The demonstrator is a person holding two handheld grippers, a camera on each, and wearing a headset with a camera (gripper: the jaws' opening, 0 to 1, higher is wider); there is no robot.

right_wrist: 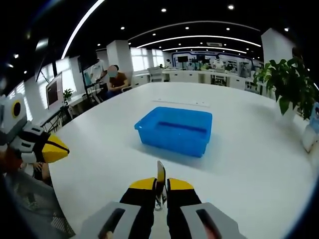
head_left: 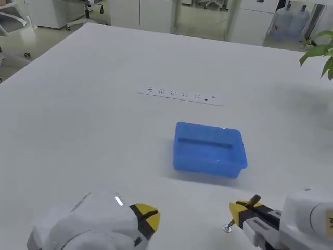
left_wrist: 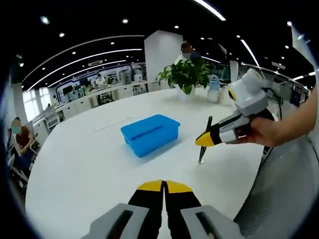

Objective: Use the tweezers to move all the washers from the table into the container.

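Left claw (head_left: 148, 219) pressed together, empty, idle to near-left of blue container (head_left: 208, 165). Right claw (head_left: 239, 211) pinching tweezers (left_wrist: 202, 152), tips down at what looks like a small washer (head_left: 227, 227) on bench (head_left: 78, 120), near side of container, just below that claw. Advise: nip washer by rim, lift clear before crossing container wall.

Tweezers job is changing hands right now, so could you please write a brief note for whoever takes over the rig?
Left tool: shut, empty, hovering over the table.
Right tool: shut on the tweezers, tips down at a washer by the table's near edge; cannot tell if it is gripped.
Container: beyond both tools, no washer seen inside.
Done: nothing delivered, as far as visible.
Left: carry this washer to the container, then any others.
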